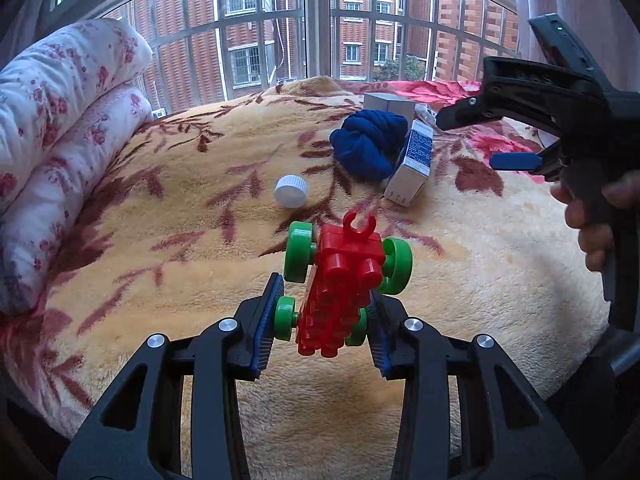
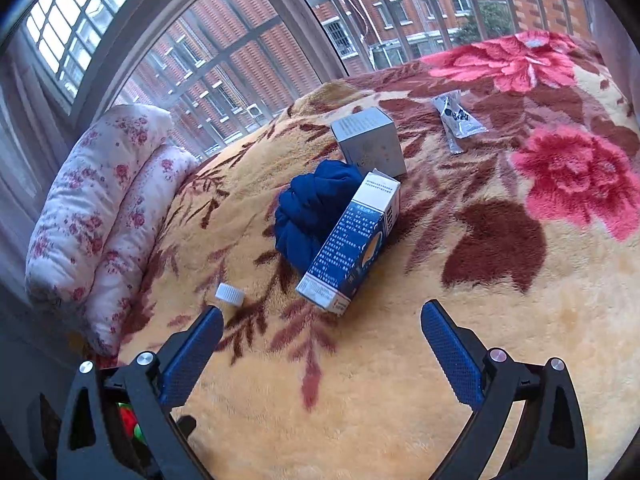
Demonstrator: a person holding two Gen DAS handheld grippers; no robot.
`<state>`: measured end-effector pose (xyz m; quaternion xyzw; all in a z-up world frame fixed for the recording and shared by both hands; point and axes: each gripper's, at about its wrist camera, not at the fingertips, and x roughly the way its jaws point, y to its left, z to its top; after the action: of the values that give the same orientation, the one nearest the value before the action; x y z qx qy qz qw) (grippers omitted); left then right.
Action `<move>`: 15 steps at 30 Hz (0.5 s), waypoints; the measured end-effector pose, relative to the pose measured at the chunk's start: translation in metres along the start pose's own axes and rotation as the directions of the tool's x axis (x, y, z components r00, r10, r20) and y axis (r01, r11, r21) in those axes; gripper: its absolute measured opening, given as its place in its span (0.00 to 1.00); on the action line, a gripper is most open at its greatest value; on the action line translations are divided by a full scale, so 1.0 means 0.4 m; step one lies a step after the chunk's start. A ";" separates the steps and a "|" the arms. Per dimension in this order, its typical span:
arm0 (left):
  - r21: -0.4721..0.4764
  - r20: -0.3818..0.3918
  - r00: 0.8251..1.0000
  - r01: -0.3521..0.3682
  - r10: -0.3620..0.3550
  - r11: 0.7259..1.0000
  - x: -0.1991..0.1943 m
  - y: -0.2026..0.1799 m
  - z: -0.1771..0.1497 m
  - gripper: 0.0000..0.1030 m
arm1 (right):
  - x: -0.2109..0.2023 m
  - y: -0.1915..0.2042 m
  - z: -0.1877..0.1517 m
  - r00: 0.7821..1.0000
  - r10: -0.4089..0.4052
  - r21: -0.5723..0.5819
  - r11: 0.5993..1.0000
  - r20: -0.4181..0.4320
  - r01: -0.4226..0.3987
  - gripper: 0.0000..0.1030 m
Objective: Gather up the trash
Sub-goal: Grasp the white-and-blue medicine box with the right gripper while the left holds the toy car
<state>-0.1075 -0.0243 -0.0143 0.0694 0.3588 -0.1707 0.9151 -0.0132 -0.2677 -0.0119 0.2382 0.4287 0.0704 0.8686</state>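
Gripping the toy car by its rear wheels, the left gripper holds it clear above the blanket; a hold that far back could let it twist or slip out. Right gripper is wide open and empty, carton just ahead of its tips, bottle cap off its left finger. Carton print is too small to read; no brand legible.

a cream plush blanket with maroon leaves and pink flowers covers the bed, a rolled floral quilt lies at its left edge beneath a barred window facing red brick buildings.
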 end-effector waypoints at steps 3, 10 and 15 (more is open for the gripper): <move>-0.012 0.012 1.000 -0.009 0.009 1.000 -0.001 0.015 -0.008 0.37 | 0.073 -0.009 0.057 0.997 -0.062 0.075 0.995 -0.056 0.066 0.95; -0.046 0.024 1.000 0.015 -0.014 0.999 0.008 0.054 -0.014 0.37 | 0.188 -0.023 0.117 0.967 -0.215 0.166 0.958 -0.134 0.236 0.95; -0.050 0.037 0.999 0.022 -0.020 0.999 0.012 0.069 -0.020 0.37 | 0.234 -0.046 0.119 0.957 -0.234 0.270 0.923 -0.169 0.273 0.95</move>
<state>-0.0994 0.0024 -0.0232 0.0395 0.3470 -0.1723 0.9210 0.0804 -0.2699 -0.0624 0.3001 0.5186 -0.0908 0.7955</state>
